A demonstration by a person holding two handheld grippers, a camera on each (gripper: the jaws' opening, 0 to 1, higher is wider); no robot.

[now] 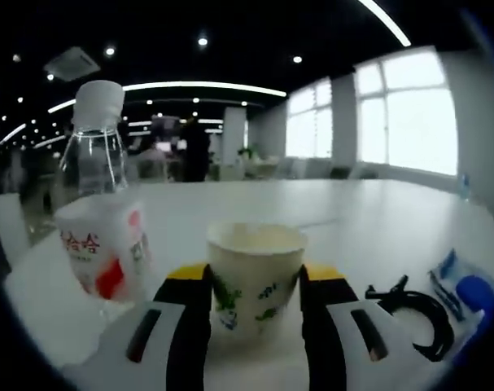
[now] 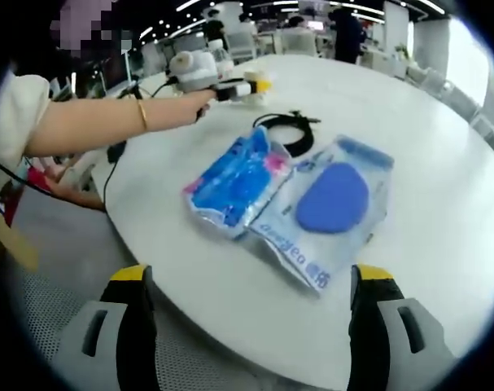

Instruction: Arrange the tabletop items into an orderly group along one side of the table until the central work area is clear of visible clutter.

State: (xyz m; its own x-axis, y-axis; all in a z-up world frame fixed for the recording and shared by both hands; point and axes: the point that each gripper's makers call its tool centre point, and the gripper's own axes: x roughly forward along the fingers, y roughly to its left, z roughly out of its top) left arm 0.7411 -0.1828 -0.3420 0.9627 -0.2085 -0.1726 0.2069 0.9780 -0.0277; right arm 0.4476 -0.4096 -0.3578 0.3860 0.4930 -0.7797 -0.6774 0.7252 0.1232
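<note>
Paper cup (image 1: 255, 277): tapered, matte cream paper with small green and blue printed motifs, thin rolled rim; stands upright on the bench between the jaws of the left gripper (image 1: 255, 314), whose yellow-tipped black pads sit against its two sides, holding it; its base is hidden behind the jaws.
Water bottle (image 1: 100, 204): clear ribbed plastic, white screw cap, white label with red print; upright just left of the cup; its foot is cut off by the left jaw.
Black cable (image 2: 289, 130): thin, glossy, coiled in a loose loop; lies to the right of the cup in the left gripper view, just beside the pouches.
Blue pouch (image 2: 237, 181): crinkled shiny plastic, blue with pink patches; overlaps the left edge of the clear pouch.
Clear pouch (image 2: 328, 208): flat transparent film with printed lettering too small to read, holding a smooth blue oval pad.
Right gripper (image 2: 253, 326): jaws spread wide, nothing between them; hangs over the near edge of the bench.
Person's arm (image 2: 108, 122): bare forearm with a thin bracelet, reaching to the far cup; the grip itself is blurred.
Bench (image 2: 442, 187): smooth white, rounded edge.
Room: open office, dark ceiling with strip lights, large bright windows, distant figures indistinct.
</note>
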